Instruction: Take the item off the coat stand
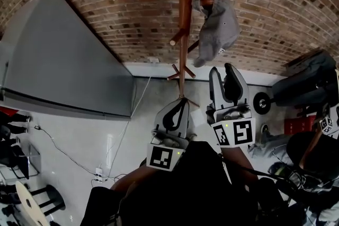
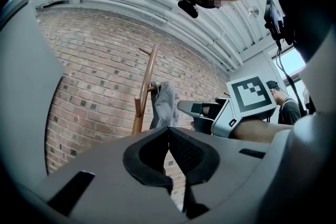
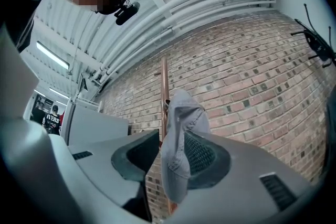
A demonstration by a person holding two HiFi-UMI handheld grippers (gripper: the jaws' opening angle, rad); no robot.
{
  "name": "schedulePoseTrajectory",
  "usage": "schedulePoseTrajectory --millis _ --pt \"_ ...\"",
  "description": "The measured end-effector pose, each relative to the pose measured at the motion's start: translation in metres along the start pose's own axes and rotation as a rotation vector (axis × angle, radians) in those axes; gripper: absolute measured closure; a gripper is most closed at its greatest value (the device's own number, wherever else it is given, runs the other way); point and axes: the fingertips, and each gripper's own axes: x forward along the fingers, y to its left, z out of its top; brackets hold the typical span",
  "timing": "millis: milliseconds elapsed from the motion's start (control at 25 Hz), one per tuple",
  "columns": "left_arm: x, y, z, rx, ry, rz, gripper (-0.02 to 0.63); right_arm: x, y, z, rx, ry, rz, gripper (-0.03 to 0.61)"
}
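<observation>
Right tool (image 3: 171,139) gapes wide open around the grey cap (image 3: 184,113), which hangs unclamped on the coat stand (image 1: 186,2); left tool (image 2: 168,134) is closed, empty

open air right of the grey cap (image 1: 218,26); coat stand pegs (image 1: 178,38) crowd its left, brick wall (image 1: 122,2) behind.
</observation>
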Motion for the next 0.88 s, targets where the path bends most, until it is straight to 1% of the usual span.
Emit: schedulePoseTrajectory --millis 160,280,560,760,800,840,880 --pt "0.003 0.004 -0.004 -0.002 0.019 0.007 0.597 0.015 -0.005 0.005 0.026 -0.011 0.004 0.442" --pt "0.003 0.009 -0.001 -0.008 0.012 0.014 0.597 0.02 -0.004 0.012 0.04 -0.022 0.004 0.442" --pt "0.005 0.013 0.004 -0.003 -0.007 0.007 0.597 0.04 -0.003 0.007 -0.019 0.025 -0.008 0.442" --pt "0.006 0.019 0.007 -0.004 -0.012 0.008 0.597 0.049 -0.008 0.009 -0.038 0.019 -0.035 0.447" --pt "0.006 0.02 0.008 -0.002 -0.014 0.01 0.597 0.05 -0.009 0.011 -0.038 0.012 -0.04 0.472" --pt "0.006 0.022 0.008 -0.001 -0.015 0.013 0.597 0.049 -0.01 0.012 -0.034 0.001 -0.046 0.519" --pt "0.005 0.024 0.009 -0.001 -0.016 0.014 0.597 0.048 -0.011 0.014 -0.027 -0.013 -0.05 0.538"
